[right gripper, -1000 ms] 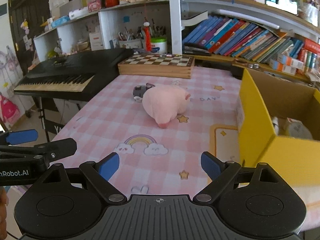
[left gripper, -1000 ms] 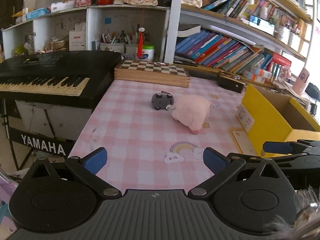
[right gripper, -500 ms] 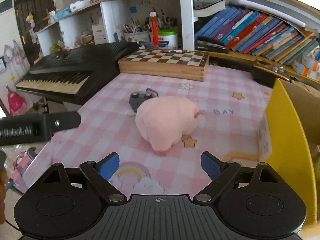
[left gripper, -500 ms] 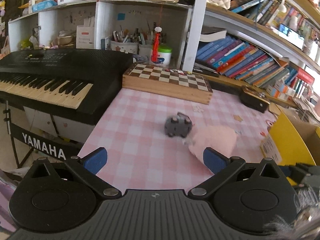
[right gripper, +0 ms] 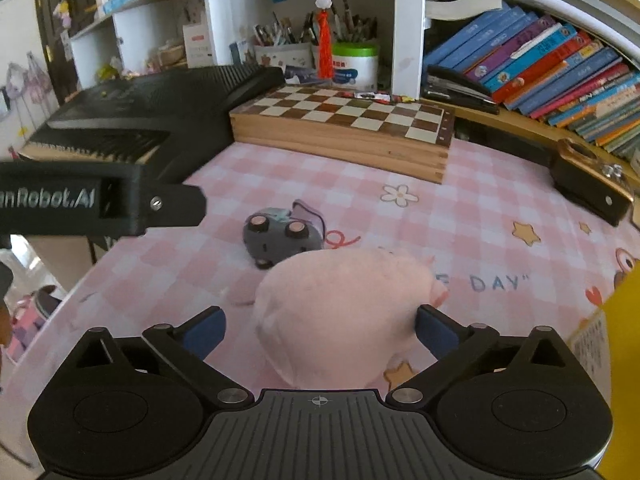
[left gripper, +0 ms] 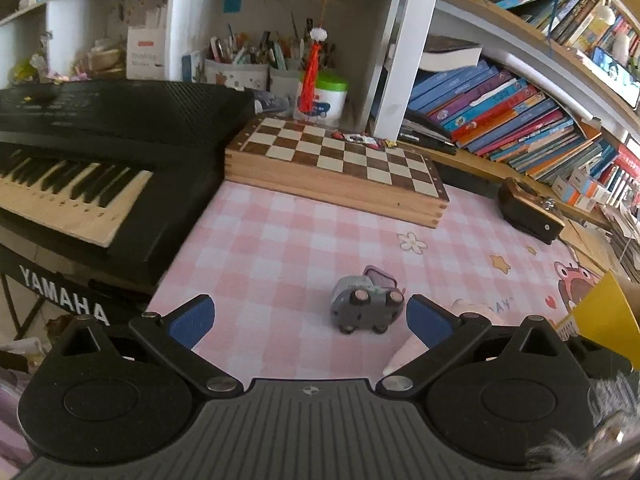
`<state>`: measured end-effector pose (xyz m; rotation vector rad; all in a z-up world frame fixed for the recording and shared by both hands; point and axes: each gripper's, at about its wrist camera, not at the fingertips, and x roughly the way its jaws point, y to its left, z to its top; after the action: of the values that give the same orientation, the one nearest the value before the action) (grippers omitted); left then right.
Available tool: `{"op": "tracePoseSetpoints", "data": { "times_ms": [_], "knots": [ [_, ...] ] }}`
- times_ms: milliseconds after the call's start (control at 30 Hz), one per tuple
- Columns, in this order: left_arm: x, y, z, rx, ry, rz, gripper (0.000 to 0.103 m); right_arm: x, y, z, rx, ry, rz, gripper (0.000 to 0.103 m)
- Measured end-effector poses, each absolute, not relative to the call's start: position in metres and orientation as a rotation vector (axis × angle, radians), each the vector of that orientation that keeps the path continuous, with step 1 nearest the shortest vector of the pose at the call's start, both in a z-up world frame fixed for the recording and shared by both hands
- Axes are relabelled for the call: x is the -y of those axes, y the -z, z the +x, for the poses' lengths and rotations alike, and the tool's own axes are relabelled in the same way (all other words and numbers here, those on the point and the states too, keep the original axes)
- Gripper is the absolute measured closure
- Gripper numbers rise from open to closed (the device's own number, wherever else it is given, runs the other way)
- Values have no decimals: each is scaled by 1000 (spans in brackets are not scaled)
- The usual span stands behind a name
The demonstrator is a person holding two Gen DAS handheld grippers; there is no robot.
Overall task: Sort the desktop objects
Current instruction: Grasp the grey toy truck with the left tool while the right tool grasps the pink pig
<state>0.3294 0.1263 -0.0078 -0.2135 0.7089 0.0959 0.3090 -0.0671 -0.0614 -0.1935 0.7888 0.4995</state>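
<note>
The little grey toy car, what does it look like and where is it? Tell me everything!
The grey toy car is small and rounded, plastic by its look, with dark wheels that have coppery hubs. It lies tipped on its side on the pink checked tablecloth, wheels facing the cameras, and a pale purple flap sticks up behind it. The pink plush toy lies right against it on the near side. The left hand-held gripper is wide open just before it, not touching.

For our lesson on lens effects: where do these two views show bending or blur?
Left wrist view: the shelves of slanted colourful books curve strongly toward the edge. Right wrist view: the black electronic keyboard looks smeared, while the pink plush toy is fairly sharp.
</note>
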Motion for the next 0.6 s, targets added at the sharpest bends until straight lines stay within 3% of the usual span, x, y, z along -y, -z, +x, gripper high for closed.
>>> {"op": "tracePoseSetpoints", "data": {
  "times_ms": [200,400,433,467,533,600],
  "knots": [
    [-124,28,361,-775,-69,-222,0,68,78,330,-821,-457,-211,2],
    [-119,40,377,-788,-62,-209,0,83,75,330,-832,-480,-154,23],
    [-118,41,378,-786,-62,-208,0,87,73,328,-833,-485,-144,35],
    [-118,42,380,-785,-62,-208,0,90,72,326,-835,-487,-136,56],
    [-116,43,382,-784,-60,-206,0,97,69,321,-834,-457,-134,61],
    [-113,45,385,-786,-53,-202,0,102,67,320,-839,-443,-136,54]
  ]
}}
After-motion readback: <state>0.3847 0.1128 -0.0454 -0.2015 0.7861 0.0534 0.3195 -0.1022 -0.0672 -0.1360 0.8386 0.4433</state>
